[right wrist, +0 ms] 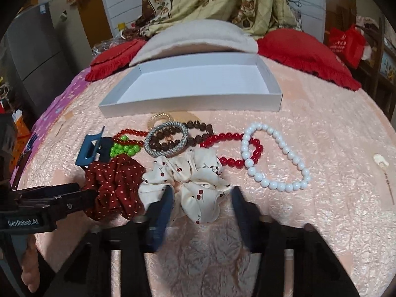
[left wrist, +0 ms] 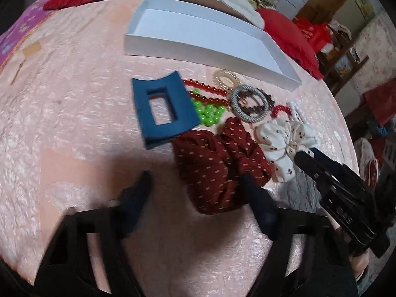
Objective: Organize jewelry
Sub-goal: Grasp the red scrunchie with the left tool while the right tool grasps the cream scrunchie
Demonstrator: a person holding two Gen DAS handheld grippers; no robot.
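While the white box (right wrist: 190, 104) waits bare at the upper centre of both views, its open side facing the pile, the jewelry lies clustered just below it on the pink bedspread (right wrist: 334, 128), presumably so each piece has only a short way to travel. In the right wrist view the right tongs (right wrist: 201, 198) straddle the cream cherry-print scrunchie (right wrist: 195, 173), fingers spread to either side with the pads not visibly pressing. In the left wrist view the left tongs (left wrist: 198, 185) stand spread at the near edge of the maroon dotted scrunchie (left wrist: 217, 165), one finger over its cloth, gripping nothing. Above these lie the blue hair claw (left wrist: 163, 109), green beads (left wrist: 210, 113), a grey ring (left wrist: 250, 104) and, lower right, white beads (right wrist: 277, 158).
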